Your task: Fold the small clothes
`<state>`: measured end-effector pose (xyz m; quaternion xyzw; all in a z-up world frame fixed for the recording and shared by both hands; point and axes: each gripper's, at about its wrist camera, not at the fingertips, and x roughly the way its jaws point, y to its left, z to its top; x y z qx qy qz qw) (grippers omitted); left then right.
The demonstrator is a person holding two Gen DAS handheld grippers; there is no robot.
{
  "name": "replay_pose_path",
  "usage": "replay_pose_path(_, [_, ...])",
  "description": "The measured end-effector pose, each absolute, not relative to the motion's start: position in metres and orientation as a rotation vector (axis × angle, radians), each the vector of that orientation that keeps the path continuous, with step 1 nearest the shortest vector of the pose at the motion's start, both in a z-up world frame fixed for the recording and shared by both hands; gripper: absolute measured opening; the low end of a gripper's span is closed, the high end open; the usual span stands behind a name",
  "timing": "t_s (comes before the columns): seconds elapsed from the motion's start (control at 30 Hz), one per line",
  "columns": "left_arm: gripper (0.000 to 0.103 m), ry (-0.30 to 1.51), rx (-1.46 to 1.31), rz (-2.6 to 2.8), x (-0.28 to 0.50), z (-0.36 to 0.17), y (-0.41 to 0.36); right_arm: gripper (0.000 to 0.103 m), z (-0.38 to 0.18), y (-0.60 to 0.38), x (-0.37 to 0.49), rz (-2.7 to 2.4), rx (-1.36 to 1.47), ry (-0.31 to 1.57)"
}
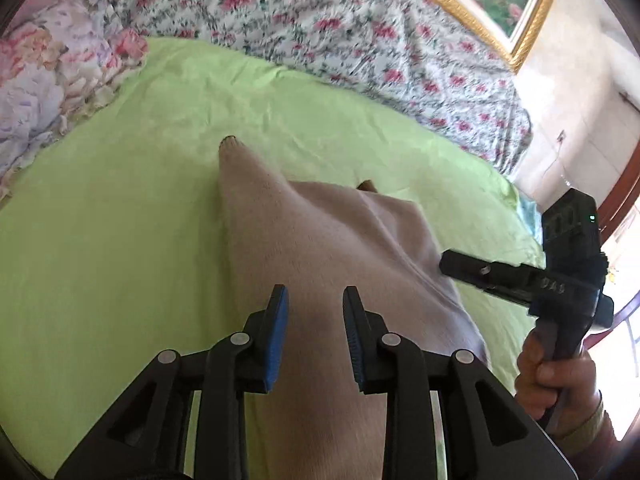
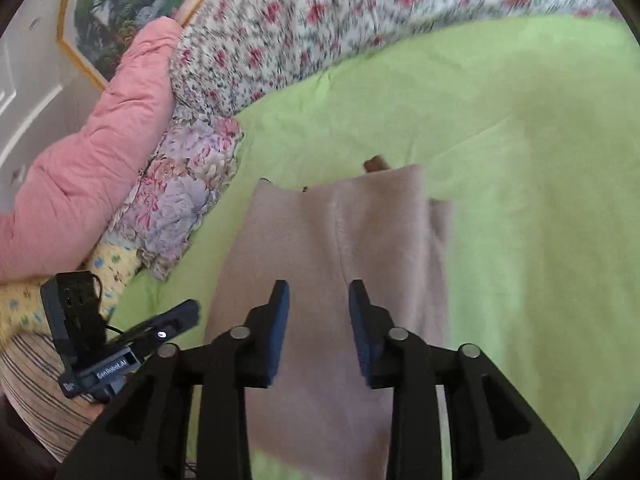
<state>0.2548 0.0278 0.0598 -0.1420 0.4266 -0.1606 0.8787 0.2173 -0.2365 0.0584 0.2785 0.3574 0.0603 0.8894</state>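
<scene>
A small beige-pink garment point(image 1: 320, 232) lies on the green sheet point(image 1: 120, 220), partly folded, with a pointed corner toward the far side. My left gripper point(image 1: 316, 294) hovers over its near part, jaws open, nothing between the blue pads. The right wrist view shows the same garment point(image 2: 332, 248) below my right gripper point(image 2: 319, 288), which is also open and holds nothing. The right gripper point(image 1: 452, 264) shows at the garment's right edge, held by a hand point(image 1: 556, 380). The left gripper point(image 2: 180, 316) appears at the garment's left edge.
A floral quilt point(image 1: 320, 20) is bunched along the sheet's far side, with a floral pillow point(image 2: 180, 184) and a pink padded cushion point(image 2: 88, 152) at the left. A gold-framed picture point(image 1: 500, 0) leans on the wall. Green sheet point(image 2: 540, 200) spreads right of the garment.
</scene>
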Motion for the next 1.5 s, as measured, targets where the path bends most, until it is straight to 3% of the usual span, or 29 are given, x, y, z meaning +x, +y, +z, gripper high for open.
replay_pose_path(0.13, [0.027,0.991,-0.256,-0.32,0.281,0.031,0.015,0.029,0.024,-0.248,0.247,0.042,0.538,0.843])
replay_pose_path(0.17, [0.028,1.004,-0.247,-0.307,0.283,0.026,0.011,0.021,0.016,-0.254,0.248,0.02,0.531,0.849])
replay_pose_path(0.2, [0.028,1.001,-0.241,-0.299,0.284,0.023,0.008,0.0,0.011,-0.262,0.247,0.005,0.54,0.845])
replay_pose_path(0.3, [0.028,0.99,-0.203,-0.283,0.286,0.022,0.0,0.0,0.003,-0.277,0.24,0.045,0.635,0.817])
replay_pose_path(0.47, [0.028,0.974,-0.222,-0.295,0.275,0.034,0.01,0.0,0.017,-0.26,0.235,0.017,0.54,0.816])
replay_pose_path(0.73, [0.028,0.871,-0.278,-0.396,0.193,0.061,0.016,0.01,0.051,-0.229,0.177,0.06,0.481,0.758])
replay_pose_path(0.77, [0.028,0.869,-0.283,-0.412,0.186,0.061,0.015,0.018,0.051,-0.223,0.172,0.067,0.474,0.759])
replay_pose_path(0.8, [0.028,0.875,-0.285,-0.422,0.178,0.058,0.014,0.035,0.05,-0.217,0.167,0.075,0.468,0.759])
replay_pose_path(0.87, [0.027,0.891,-0.278,-0.423,0.168,0.051,0.01,0.049,0.043,-0.204,0.152,0.097,0.453,0.774])
replay_pose_path(1.03, [0.025,0.988,-0.282,-0.417,0.162,0.012,0.008,0.048,0.012,-0.201,0.132,0.055,0.439,0.848])
replay_pose_path(1.13, [0.018,0.989,-0.29,-0.412,0.165,-0.001,0.011,0.045,0.0,-0.207,0.124,0.062,0.43,0.835])
replay_pose_path(1.2, [0.017,0.995,-0.331,-0.418,0.166,-0.003,0.015,0.036,-0.001,-0.208,0.125,0.044,0.397,0.838])
replay_pose_path(1.27, [0.016,0.996,-0.328,-0.415,0.165,-0.002,0.015,0.035,-0.002,-0.211,0.125,0.037,0.385,0.836])
replay_pose_path(1.37, [0.017,0.994,-0.3,-0.396,0.155,0.003,0.013,0.033,0.002,-0.206,0.12,0.027,0.372,0.825])
replay_pose_path(1.5, [0.025,0.982,-0.297,-0.37,0.139,0.01,0.012,0.036,0.008,-0.193,0.11,-0.003,0.316,0.828])
